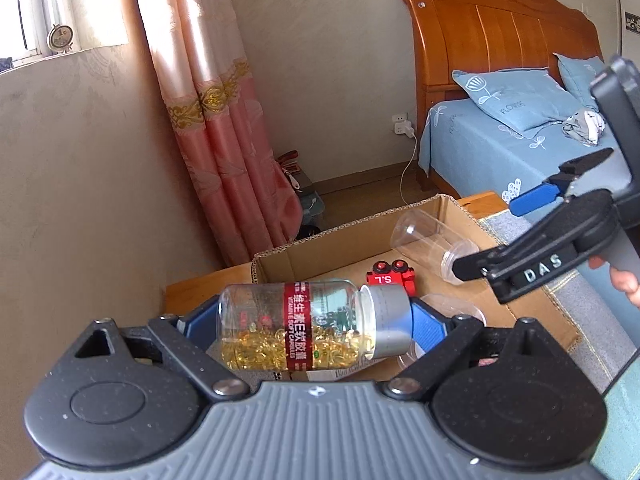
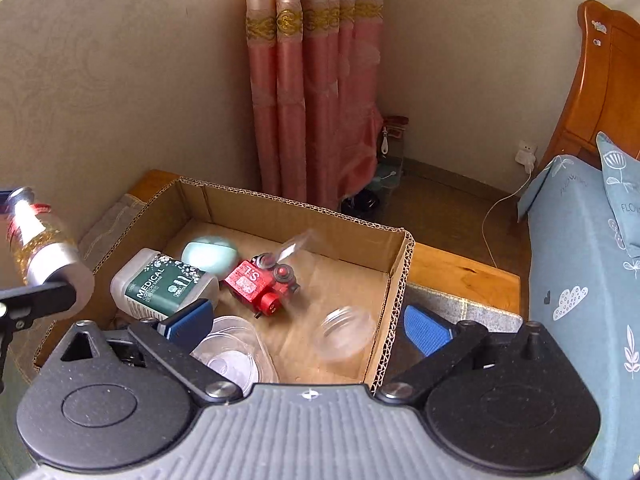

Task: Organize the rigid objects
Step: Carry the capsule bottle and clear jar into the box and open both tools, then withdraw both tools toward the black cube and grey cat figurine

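My left gripper [image 1: 312, 324] is shut on a clear capsule bottle [image 1: 296, 328] with a red label, grey cap and yellow softgels, held sideways above the cardboard box [image 1: 344, 236]. The bottle also shows in the right wrist view [image 2: 44, 252]. My right gripper [image 2: 308, 324] is open and empty over the box's near right side; it also shows in the left wrist view [image 1: 532, 232]. In the box lie a red toy [image 2: 262, 284], a medical cotton swab container [image 2: 164, 284], a pale green round object [image 2: 210, 254], a clear plastic cup [image 2: 344, 332] and clear lids [image 2: 230, 350].
The box [image 2: 394, 280] sits on a wooden table [image 2: 460, 276] with a grey cloth [image 2: 460, 308]. A wall stands to the left. A pink curtain [image 2: 316, 100] hangs behind. A bed [image 2: 580, 272] with blue bedding lies to the right.
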### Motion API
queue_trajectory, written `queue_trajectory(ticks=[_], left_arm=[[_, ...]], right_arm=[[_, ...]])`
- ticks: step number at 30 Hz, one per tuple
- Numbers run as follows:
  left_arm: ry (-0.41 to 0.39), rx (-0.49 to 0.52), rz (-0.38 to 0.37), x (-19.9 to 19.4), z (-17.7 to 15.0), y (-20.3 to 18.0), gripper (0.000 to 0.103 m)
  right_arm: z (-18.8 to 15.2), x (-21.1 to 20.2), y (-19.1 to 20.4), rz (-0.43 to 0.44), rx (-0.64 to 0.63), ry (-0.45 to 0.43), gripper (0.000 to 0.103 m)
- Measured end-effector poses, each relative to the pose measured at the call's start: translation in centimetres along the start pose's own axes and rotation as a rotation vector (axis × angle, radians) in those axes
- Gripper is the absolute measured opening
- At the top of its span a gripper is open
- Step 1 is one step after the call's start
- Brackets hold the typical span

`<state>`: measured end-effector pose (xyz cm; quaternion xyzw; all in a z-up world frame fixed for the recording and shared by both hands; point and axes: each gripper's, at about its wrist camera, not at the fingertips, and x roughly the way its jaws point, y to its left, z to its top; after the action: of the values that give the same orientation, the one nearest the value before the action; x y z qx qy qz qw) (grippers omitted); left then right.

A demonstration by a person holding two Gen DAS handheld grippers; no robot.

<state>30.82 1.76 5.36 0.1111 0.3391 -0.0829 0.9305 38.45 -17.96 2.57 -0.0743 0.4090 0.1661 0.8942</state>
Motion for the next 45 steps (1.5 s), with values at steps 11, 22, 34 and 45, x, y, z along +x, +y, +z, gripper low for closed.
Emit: queue_trajectory(ticks=[11,22,34,45], left_arm=[[0.052,-0.053,0.019,5.9,2.8,0.3,0.094],[0.042,-0.09,0.049,5.5,2.9,0.9,0.095],[0.005,-0.041,0.052,1.4,1.9,-0.2,0.101],[-0.024,-0.051,-0.017,-3.1,-3.3,-2.7,0.101]], right_arm=[[-1.1,-1.9,-1.0,-0.019,-0.006,-0.004,0.103],[-1.6,-3.7,-0.9,-0.018,-0.029,-0.029,0.103],[-3.5,-5.5,1.4,0.004,-0.055,-0.033,0.103],[-9.8,-6.5,3.2,0.028,0.052,0.009,0.103]])
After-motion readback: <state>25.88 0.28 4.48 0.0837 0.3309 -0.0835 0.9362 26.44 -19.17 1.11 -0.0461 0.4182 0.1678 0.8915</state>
